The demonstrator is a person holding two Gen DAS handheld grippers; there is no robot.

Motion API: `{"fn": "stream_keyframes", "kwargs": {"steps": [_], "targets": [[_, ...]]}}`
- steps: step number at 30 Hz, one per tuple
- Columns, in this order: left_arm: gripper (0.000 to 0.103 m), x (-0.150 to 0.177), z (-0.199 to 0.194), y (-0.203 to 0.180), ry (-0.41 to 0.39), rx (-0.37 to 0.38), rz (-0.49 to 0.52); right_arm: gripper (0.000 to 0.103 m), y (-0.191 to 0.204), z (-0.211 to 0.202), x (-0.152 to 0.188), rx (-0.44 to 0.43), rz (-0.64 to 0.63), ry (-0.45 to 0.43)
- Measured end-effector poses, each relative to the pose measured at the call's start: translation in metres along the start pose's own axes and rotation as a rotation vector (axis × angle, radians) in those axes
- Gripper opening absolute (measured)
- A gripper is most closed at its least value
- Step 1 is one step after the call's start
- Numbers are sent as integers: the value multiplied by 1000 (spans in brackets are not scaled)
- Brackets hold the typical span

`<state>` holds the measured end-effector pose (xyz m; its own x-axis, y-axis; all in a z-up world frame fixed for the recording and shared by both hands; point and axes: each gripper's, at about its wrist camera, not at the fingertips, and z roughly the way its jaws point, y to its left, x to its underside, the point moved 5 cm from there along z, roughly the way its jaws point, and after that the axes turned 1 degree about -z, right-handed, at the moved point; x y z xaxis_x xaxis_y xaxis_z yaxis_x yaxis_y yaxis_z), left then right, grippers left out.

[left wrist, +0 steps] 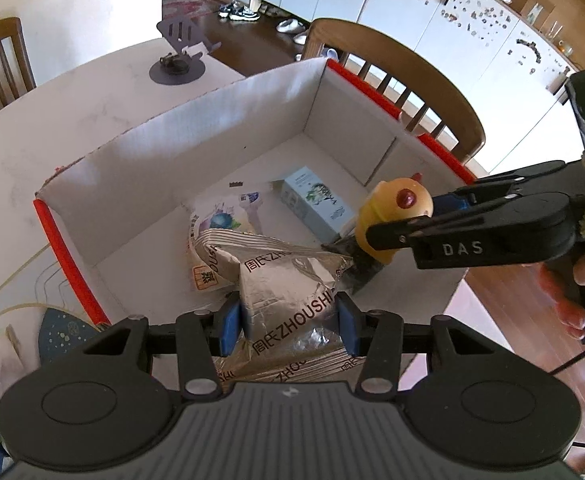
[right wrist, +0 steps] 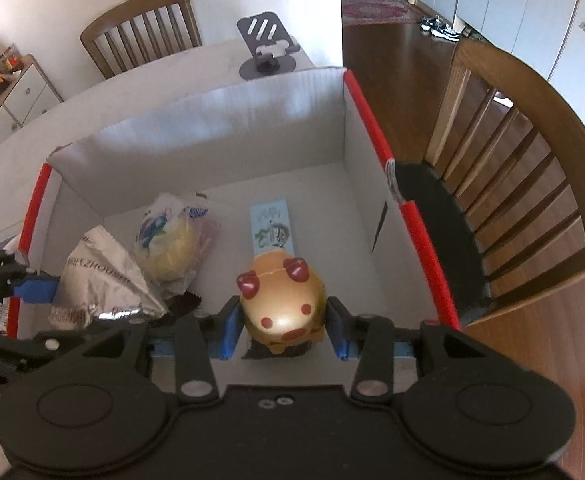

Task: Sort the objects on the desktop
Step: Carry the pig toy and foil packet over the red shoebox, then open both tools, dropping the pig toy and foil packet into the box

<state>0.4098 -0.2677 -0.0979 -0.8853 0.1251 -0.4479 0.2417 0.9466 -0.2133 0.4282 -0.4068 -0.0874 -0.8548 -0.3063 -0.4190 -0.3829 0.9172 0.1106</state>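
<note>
Grippers [left wrist: 288, 322] with pouch, pig over box [left wrist: 196, 128]

Gold pig [right wrist: 282, 304] with dark red ears and spots; shiny silver bag [left wrist: 288, 292] with black letters; white box [right wrist: 220, 120] — red edges; pale blue carton [left wrist: 318, 202].

I am gripping the silver packet [left wrist: 288, 300] with the left gripper [left wrist: 288, 326] over the box [left wrist: 196, 148], right gripper [left wrist: 392, 232] clamping the pig figurine [left wrist: 392, 208] alongside.
</note>
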Motion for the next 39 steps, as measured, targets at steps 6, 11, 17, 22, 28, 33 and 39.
{"fn": "stream_keyframes", "kwargs": {"steps": [6,11,17,22,28,33,39], "targets": [[47,0,10,3,28,1,-7,43,1,5,2,-2,1,9],[47,3,13,3,43,-1,6,43,2,5,2,0,-4,11],[48,3,17,0,53,-4,26,45,1,6,0,4,4,9],[57,4,14,1,36,2,19,47,1,7,1,5,9,10],[66,4,8,4,19,-2,-4,48,2,5,1,7,7,14],[70,6,2,6,8,-9,-16,65,4,0,0,12,-1,5],[71,8,-8,3,-15,-5,-33,65,6,-10,-2,14,-17,-16]]}}
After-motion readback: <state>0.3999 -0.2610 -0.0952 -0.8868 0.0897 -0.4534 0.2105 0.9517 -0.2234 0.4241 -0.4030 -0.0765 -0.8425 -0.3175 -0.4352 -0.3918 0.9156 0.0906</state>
